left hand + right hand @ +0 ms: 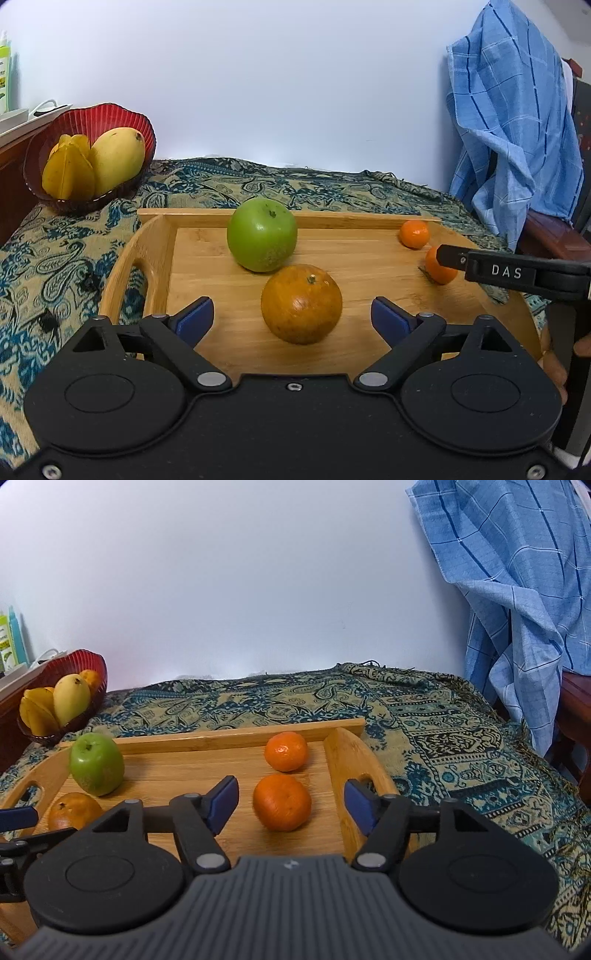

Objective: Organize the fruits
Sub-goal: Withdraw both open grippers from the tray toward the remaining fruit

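A wooden tray holds a green apple, a dull brown-orange orange and two small bright mandarins. My left gripper is open with the dull orange between its blue pads. My right gripper is open with the nearer mandarin between its pads. In the left wrist view the right gripper's finger covers part of that mandarin; the farther mandarin lies by the tray's back rim.
A red bowl at the back left holds a mango, a starfruit and an orange fruit behind. A patterned cloth covers the table. A blue checked cloth hangs at the right. A white wall stands behind.
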Available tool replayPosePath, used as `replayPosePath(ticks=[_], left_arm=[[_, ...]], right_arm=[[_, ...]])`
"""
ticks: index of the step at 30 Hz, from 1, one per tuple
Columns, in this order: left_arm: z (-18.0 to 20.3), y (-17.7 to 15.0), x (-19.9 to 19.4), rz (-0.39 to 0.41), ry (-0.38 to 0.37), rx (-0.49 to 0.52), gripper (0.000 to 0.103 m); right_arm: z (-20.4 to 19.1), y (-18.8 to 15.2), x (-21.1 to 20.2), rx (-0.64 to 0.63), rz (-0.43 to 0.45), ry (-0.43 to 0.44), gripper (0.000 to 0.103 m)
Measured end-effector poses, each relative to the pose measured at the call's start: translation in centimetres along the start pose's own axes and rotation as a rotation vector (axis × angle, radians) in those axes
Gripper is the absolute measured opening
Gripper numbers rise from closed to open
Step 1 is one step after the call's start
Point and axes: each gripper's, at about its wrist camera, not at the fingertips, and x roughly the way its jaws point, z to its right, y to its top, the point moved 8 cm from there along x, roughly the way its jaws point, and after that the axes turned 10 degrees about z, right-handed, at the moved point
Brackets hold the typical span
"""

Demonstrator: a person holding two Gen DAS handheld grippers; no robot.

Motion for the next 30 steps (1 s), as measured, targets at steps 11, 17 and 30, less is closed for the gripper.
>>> replayPosePath(ticks=[11,17,30], left_arm=[[0.2,-0.4,-4.0,0.03,-0.016,-0.024,0.096],[0.3,-1.4,-6.8,0.058,-0.015,-0.018,0.098],[1.3,-5.5,-14.9,0.124,-0.018,0.025,0.1]], right_arm=[[-0.3,-0.6,-5.3,0.009,0.074,0.021,0.085],[0.1,-2.0,-9.8,0.044,0.139,0.034,0.09],[-1.0,-6.9,-17.0,0.064,0.126,0.068,0.093]])
